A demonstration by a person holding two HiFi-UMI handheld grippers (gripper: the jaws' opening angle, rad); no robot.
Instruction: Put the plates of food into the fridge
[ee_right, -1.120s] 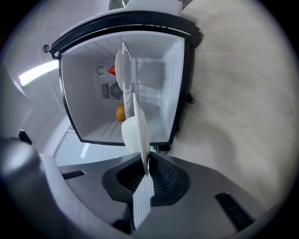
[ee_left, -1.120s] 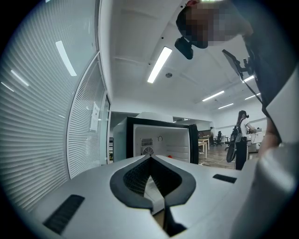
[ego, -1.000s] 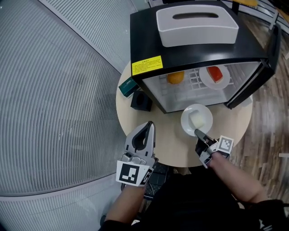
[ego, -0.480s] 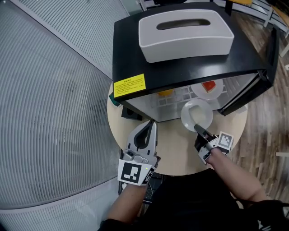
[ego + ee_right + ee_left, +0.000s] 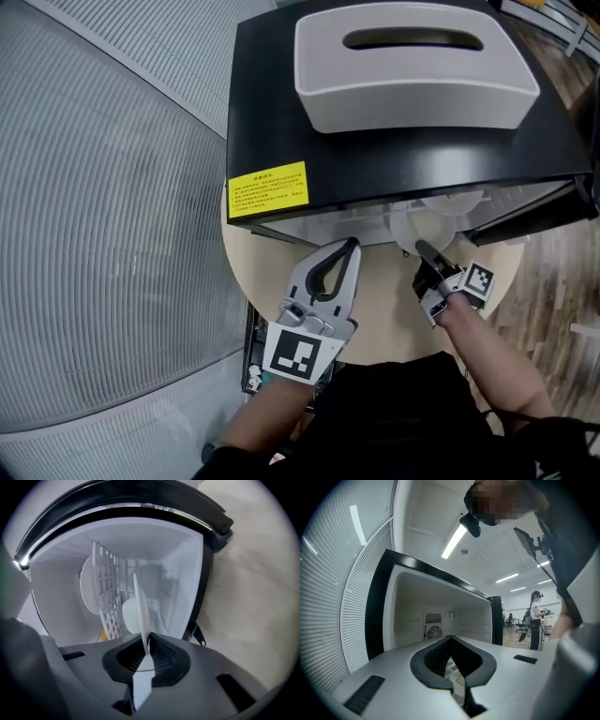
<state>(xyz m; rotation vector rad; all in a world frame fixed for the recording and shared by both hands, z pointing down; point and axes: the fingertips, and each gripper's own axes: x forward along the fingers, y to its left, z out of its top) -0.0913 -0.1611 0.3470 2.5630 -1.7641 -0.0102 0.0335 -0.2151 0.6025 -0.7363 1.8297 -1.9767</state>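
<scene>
Fingers of right gripper [image 5: 424, 252] clamp plate [image 5: 139, 606] rim, seemingly inside fridge [image 5: 394, 159]; left gripper [image 5: 348, 247] fingers together, empty.

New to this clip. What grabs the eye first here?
The black fridge fills the head view, with a white tissue box on top and a yellow sticker on its front edge. Below, the right gripper pinches a white plate by its rim at the open fridge mouth; the left gripper sits shut and empty beside it.

Round white plate [image 5: 424, 231] w/ pale food, level, rim pinched in right gripper [image 5: 424, 251], at mouth of open black mini fridge [image 5: 272, 94]; 2nd white plate [image 5: 86, 588] on wire shelf [image 5: 107, 581] inside.
</scene>
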